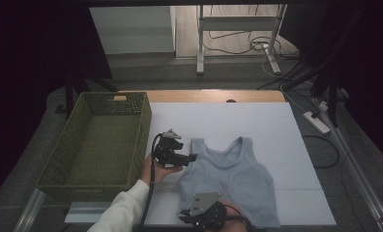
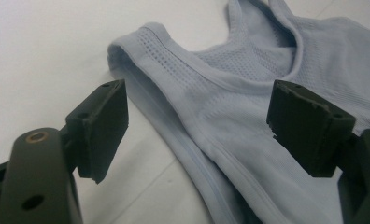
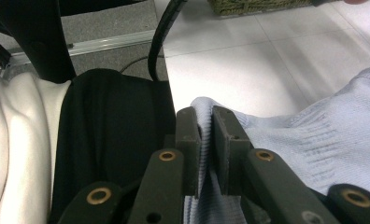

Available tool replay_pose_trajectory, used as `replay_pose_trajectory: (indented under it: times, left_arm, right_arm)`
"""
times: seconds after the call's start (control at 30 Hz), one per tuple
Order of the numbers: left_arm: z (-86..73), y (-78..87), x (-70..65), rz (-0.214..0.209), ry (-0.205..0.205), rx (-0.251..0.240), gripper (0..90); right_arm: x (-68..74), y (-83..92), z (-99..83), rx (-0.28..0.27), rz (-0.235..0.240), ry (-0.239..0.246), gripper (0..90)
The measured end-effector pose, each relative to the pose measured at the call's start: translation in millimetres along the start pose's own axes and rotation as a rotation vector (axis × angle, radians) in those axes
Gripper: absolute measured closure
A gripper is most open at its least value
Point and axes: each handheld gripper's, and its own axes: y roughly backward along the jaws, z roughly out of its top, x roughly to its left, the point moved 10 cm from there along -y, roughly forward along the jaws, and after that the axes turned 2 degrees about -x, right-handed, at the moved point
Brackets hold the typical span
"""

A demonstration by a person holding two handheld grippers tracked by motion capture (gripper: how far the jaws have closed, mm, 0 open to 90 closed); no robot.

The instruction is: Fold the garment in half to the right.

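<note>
A light blue sleeveless top (image 1: 233, 176) lies flat on the white table (image 1: 257, 121), neck toward the far side. My left gripper (image 1: 193, 157) is at the top's left shoulder strap. In the left gripper view its jaws stand wide open (image 2: 202, 109), low over the ribbed armhole edge of the top (image 2: 248, 93), with the fabric between the pads and untouched. My right gripper (image 1: 189, 215) is at the near table edge. In the right gripper view it is shut (image 3: 206, 121) on the top's bottom hem corner (image 3: 314, 135), which is pinched between the pads.
An empty green woven basket (image 1: 143, 137) stands at the table's left, close to my left hand; its edge (image 3: 258, 5) also appears in the right gripper view. A white sleeve (image 1: 122, 208) comes in from the bottom. Cables and a desk frame lie on the floor beyond.
</note>
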Motion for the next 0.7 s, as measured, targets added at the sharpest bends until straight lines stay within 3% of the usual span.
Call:
replay_pose_trajectory:
  times: [0.1, 0.3, 0.43, 0.7]
  left_arm:
    - [-0.2, -5.7, 1.5, -0.016, 0.016, 0.009, 21.5]
    - [0.4, -13.5, 11.2, -0.003, 0.023, 0.019, 21.8]
    - [2.3, -16.5, 17.0, 0.012, 0.044, -0.002, 22.9]
    - [2.4, -25.1, 21.7, 0.014, 0.056, 0.001, 23.5]
  right_arm:
    - [0.5, 0.2, -0.2, 0.001, -0.002, 0.002, 81.2]
    - [1.0, 0.8, -0.9, 0.002, 0.007, 0.006, 81.2]
    - [1.2, 0.5, -1.2, 0.004, 0.006, 0.007, 81.2]
    - [1.5, -0.3, -1.4, 0.006, 0.006, 0.008, 81.1]
